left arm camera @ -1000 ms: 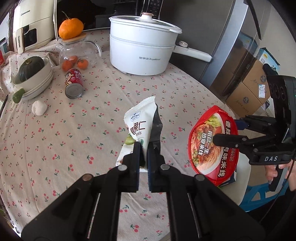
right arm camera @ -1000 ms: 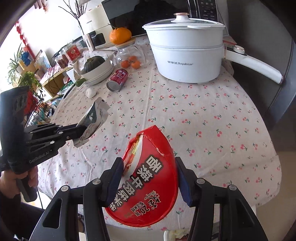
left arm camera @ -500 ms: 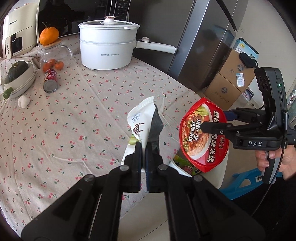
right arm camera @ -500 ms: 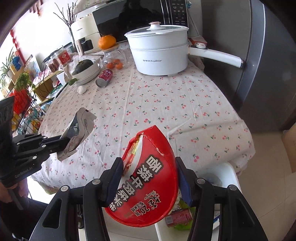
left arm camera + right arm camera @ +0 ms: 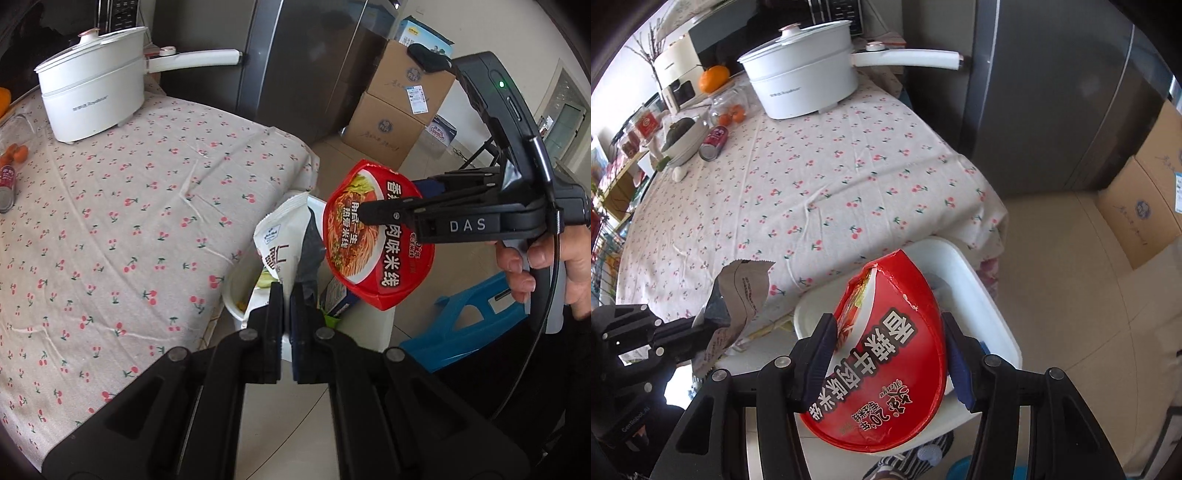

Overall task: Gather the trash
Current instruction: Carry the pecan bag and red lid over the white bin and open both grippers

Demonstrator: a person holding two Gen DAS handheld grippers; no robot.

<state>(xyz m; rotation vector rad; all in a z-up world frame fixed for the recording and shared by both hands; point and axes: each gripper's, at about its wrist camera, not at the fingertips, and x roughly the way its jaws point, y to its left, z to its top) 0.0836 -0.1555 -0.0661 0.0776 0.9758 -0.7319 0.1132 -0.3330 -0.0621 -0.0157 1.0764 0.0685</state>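
My left gripper (image 5: 287,291) is shut on a white snack bag (image 5: 286,245) and holds it upright over the white trash bin (image 5: 236,291) beside the table. My right gripper (image 5: 890,328) is shut on a red instant noodle bowl (image 5: 886,354), held tilted above the same bin (image 5: 982,295). The bowl (image 5: 373,251) and the right gripper (image 5: 380,218) show in the left wrist view, just right of the bag. The left gripper (image 5: 698,328) with the bag (image 5: 738,295) shows at the left of the right wrist view. The bin holds other trash.
A table with a cherry-print cloth (image 5: 110,206) carries a white pot (image 5: 92,96), a red can (image 5: 714,142), a jar with oranges (image 5: 729,110) and a bowl (image 5: 683,138). A grey fridge (image 5: 1052,92), cardboard boxes (image 5: 402,110) and a blue stool (image 5: 461,325) stand around the bin.
Both grippers have swung away from over the table to the right, carrying the bag and the noodle bowl over the trash bin at the table's edge. Both holds are unchanged.
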